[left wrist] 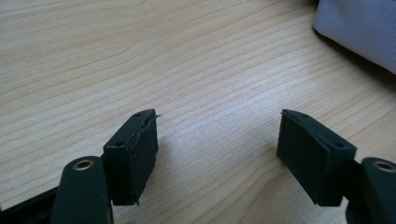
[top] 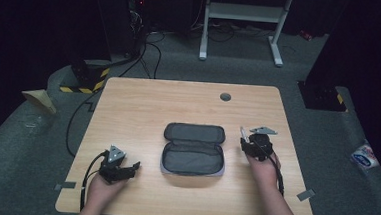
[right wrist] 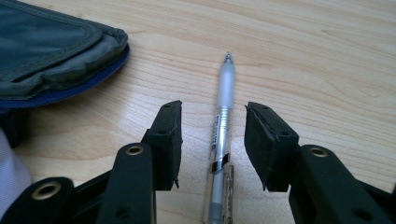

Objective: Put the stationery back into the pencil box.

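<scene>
An open case (top: pixel 194 149) lies in the middle of the surface (top: pixel 143 104). A pen (right wrist: pixel 221 135) lies on the surface just right of the case, between the jaws of my right gripper (right wrist: pixel 212 140). My left gripper (top: pixel 134 166) sits left of the case.

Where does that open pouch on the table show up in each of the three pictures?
High view: the pouch lies open at the table's middle, between the two grippers.
Left gripper view: its pale outer fabric is at the top right corner.
Right gripper view: its grey lining and blue zip are at the top left.
Shared landmark: the wooden table.
</scene>
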`<state>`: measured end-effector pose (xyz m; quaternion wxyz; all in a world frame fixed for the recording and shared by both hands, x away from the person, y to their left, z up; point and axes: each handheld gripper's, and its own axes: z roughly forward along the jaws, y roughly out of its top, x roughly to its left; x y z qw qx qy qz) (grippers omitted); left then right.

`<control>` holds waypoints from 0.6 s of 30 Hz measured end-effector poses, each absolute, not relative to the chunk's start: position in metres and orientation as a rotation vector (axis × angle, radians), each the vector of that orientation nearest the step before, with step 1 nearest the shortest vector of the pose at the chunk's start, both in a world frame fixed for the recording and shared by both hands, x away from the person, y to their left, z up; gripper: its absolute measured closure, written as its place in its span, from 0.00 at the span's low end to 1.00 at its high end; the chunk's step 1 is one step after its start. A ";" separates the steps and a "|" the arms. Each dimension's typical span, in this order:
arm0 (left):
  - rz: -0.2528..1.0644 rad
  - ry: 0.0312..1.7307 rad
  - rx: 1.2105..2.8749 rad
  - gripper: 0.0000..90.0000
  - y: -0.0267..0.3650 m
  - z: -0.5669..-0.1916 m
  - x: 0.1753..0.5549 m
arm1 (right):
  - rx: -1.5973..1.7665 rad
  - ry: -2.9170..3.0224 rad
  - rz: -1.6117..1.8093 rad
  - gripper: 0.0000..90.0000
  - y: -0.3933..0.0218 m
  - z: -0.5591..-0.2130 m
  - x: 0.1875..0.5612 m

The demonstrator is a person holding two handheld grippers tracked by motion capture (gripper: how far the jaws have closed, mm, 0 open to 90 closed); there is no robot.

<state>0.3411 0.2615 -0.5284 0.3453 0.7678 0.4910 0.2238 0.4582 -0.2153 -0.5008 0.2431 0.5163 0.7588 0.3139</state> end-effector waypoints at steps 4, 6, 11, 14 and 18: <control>0.581 1.272 1.995 0.32 0.262 -0.528 0.341 | 1.434 2.075 0.847 0.63 -0.218 -0.505 0.461; 0.581 1.271 1.996 0.32 0.262 -0.528 0.341 | 1.444 2.085 0.849 0.64 -0.221 -0.507 0.464; 0.582 1.269 1.998 0.32 0.262 -0.528 0.342 | 1.442 2.110 0.822 0.68 -0.221 -0.511 0.466; 0.582 1.268 1.999 0.32 0.262 -0.528 0.342 | 1.435 2.120 0.805 0.72 -0.219 -0.513 0.466; 0.582 1.268 1.999 0.32 0.262 -0.528 0.342 | 1.428 2.123 0.794 0.74 -0.219 -0.514 0.466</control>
